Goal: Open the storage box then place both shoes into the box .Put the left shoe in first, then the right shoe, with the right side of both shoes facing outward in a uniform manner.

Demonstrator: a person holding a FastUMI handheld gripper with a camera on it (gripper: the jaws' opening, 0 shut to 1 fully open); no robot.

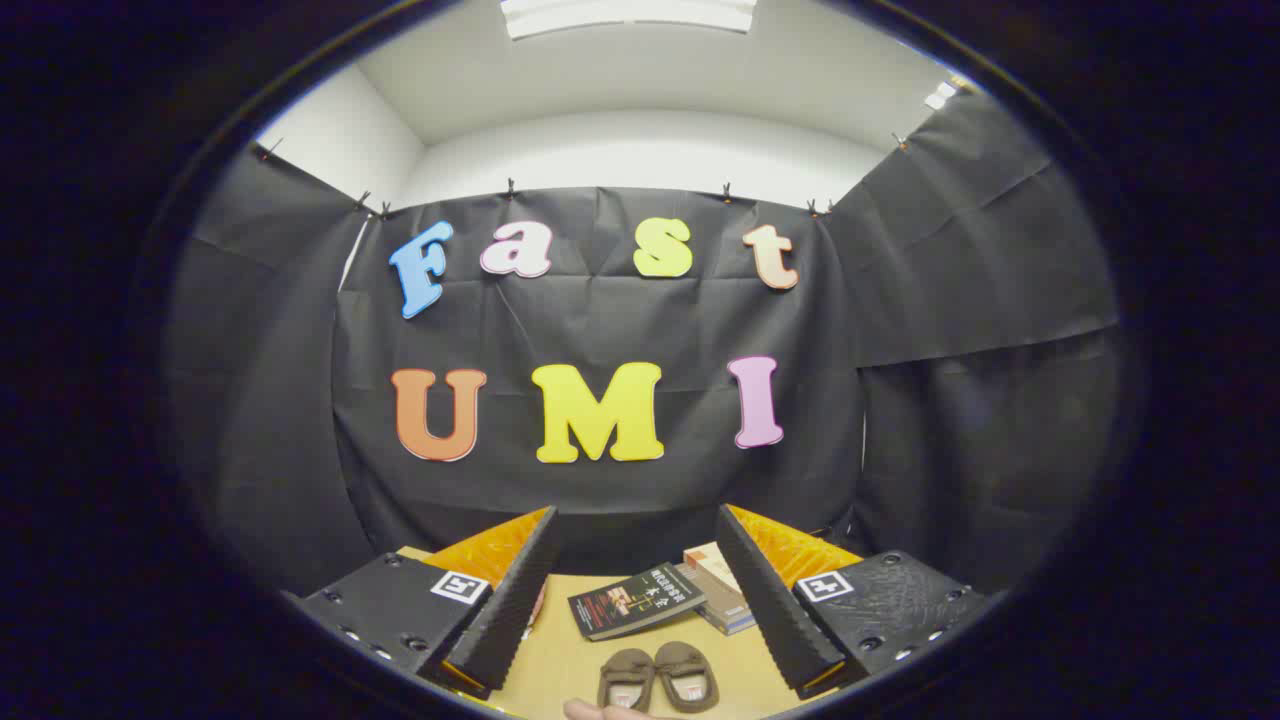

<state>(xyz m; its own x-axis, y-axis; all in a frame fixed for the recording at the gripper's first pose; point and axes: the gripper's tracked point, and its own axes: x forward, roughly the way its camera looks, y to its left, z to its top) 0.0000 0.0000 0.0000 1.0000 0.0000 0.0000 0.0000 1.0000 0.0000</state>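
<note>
While the hand-held gripper (630, 600) stood wide and empty above the shoes (660, 678), locating the box came first.

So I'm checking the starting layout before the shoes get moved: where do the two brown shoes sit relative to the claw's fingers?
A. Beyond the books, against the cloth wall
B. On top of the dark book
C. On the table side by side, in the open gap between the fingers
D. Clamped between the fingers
C: the pair of brown shoes lies side by side on the table, untouched, in the gap of the open claw, nearer than the dark book.
</note>
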